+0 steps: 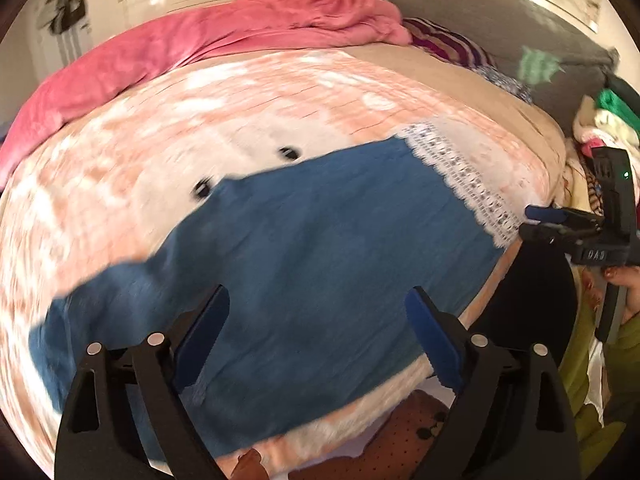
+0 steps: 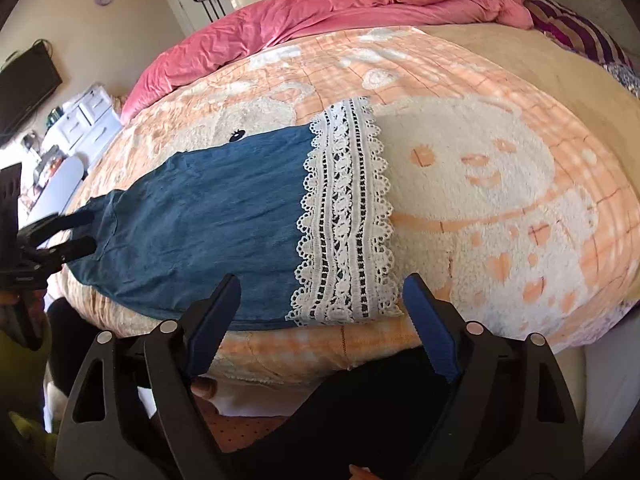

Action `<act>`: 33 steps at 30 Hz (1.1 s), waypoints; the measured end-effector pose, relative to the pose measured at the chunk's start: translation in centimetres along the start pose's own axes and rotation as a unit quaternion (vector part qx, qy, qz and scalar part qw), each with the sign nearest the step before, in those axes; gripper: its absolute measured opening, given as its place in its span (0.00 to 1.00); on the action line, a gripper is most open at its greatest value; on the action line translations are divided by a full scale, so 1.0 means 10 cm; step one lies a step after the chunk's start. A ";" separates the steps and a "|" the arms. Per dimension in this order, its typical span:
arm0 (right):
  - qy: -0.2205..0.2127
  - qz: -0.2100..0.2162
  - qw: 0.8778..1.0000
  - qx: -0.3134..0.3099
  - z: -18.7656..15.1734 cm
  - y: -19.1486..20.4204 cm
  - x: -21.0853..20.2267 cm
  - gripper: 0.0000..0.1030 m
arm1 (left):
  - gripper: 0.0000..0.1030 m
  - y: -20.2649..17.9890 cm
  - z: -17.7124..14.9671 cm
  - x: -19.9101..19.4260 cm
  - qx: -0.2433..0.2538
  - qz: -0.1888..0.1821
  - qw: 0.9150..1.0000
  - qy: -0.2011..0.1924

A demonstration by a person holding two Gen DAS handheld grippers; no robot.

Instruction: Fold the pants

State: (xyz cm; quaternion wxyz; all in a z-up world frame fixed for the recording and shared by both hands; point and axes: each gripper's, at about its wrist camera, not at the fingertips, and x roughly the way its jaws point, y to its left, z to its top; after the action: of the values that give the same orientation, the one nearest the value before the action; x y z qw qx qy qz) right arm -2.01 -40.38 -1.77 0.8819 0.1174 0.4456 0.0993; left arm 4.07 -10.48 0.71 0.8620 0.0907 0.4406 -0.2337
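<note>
Blue denim pants (image 1: 320, 220) with a white lace hem (image 1: 460, 176) lie flat along the near edge of a bed covered by a peach bear-print blanket (image 1: 200, 112). My left gripper (image 1: 318, 296) hovers open above the waist end, with nothing between its pads. My right gripper (image 2: 322, 280) stands open just above the lace hem (image 2: 348, 216) of the pants (image 2: 208, 216), also empty. Each gripper shows in the other's view: the right gripper (image 1: 534, 222) at the hem end, the left gripper (image 2: 82, 234) at the narrow waist end, touching nothing that I can make out.
A crumpled pink duvet (image 2: 320, 12) lies along the far side of the bed, with a striped pillow (image 1: 444, 40) by the grey headboard (image 1: 500, 28). A pile of clothes (image 1: 600, 120) sits at the right. White drawers (image 2: 84, 120) and a dark screen (image 2: 24, 84) stand beyond the left end.
</note>
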 end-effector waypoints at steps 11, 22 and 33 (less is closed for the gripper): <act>0.009 0.033 0.997 0.062 0.03 -0.14 0.22 0.77 | 0.89 -0.67 0.93 0.80 0.118 -0.029 0.992 0.034; 0.001 0.063 0.994 0.091 0.02 -0.24 0.27 0.77 | 0.89 -1.01 1.62 1.56 0.195 -0.063 0.978 0.049; -0.009 0.076 0.992 0.104 0.08 -0.32 0.35 0.57 | 0.74 -1.02 1.69 2.04 0.234 -0.193 0.948 0.099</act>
State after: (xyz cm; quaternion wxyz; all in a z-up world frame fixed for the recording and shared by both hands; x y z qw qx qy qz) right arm 0.88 -42.51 -4.90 0.8589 0.2427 0.4353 0.1176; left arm 21.50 -32.15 -5.02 0.7066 0.2259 0.4659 -0.4824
